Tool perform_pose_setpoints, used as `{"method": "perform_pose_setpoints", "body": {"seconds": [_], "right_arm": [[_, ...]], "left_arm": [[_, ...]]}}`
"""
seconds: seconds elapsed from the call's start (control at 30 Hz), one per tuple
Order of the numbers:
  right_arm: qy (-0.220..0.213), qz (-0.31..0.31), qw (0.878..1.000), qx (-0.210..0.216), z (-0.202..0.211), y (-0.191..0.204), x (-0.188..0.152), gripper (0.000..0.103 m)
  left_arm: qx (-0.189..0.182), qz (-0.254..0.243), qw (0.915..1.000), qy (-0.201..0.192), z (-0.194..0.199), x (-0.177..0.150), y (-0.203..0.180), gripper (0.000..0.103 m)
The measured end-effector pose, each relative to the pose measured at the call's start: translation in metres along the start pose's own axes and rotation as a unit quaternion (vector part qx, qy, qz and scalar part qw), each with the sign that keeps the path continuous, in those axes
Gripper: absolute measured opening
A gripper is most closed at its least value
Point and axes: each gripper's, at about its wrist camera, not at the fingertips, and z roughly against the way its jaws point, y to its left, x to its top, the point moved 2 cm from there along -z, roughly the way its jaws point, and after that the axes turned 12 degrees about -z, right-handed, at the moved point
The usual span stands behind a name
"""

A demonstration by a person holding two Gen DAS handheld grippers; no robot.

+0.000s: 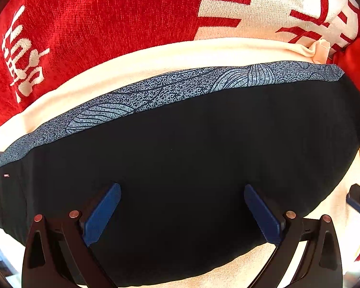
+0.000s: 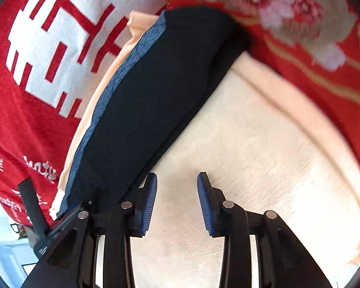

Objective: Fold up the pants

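Observation:
The pants (image 1: 180, 158) are dark navy with a speckled blue patterned waistband (image 1: 170, 88) along their far edge. They lie folded into a flat block on a cream cloth (image 1: 122, 64). My left gripper (image 1: 182, 192) is open and empty just above the middle of the pants. In the right wrist view the pants (image 2: 151, 100) stretch away at the left. My right gripper (image 2: 177, 180) is open and empty over the cream cloth (image 2: 264, 148), just right of the pants' edge. Part of the right gripper (image 1: 358, 201) shows at the right edge of the left wrist view.
A red blanket with white characters (image 1: 88, 14) lies beyond the cream cloth. A red floral cover (image 2: 300, 24) lies at the right. The left gripper's body (image 2: 60, 218) shows at the lower left of the right wrist view.

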Motion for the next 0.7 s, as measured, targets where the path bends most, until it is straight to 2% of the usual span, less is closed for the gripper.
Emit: {"method": "perform_pose_setpoints", "body": {"seconds": [0.1,0.2,0.47,0.7], "right_arm": [[0.004,0.001,1.0,0.007,-0.0037,0.0052,-0.0023,0.047],[0.008,0.0,1.0,0.01,-0.0051,0.0081,-0.0009,0.048],[0.012,0.0,1.0,0.019,-0.0082,0.0093,-0.0015,0.051],[0.006,-0.026,0.998,0.052,-0.0078,0.0022,0.0059,0.051]], "left_arm": [[0.0,0.0,1.0,0.0,-0.0002,0.0001,0.0008,0.103],[0.0,0.0,1.0,0.0,-0.0001,0.0,0.0003,0.103],[0.0,0.0,1.0,0.0,-0.0002,0.0001,-0.0002,0.103],[0.001,0.001,1.0,0.001,-0.0003,0.0004,-0.0008,0.103]]}}
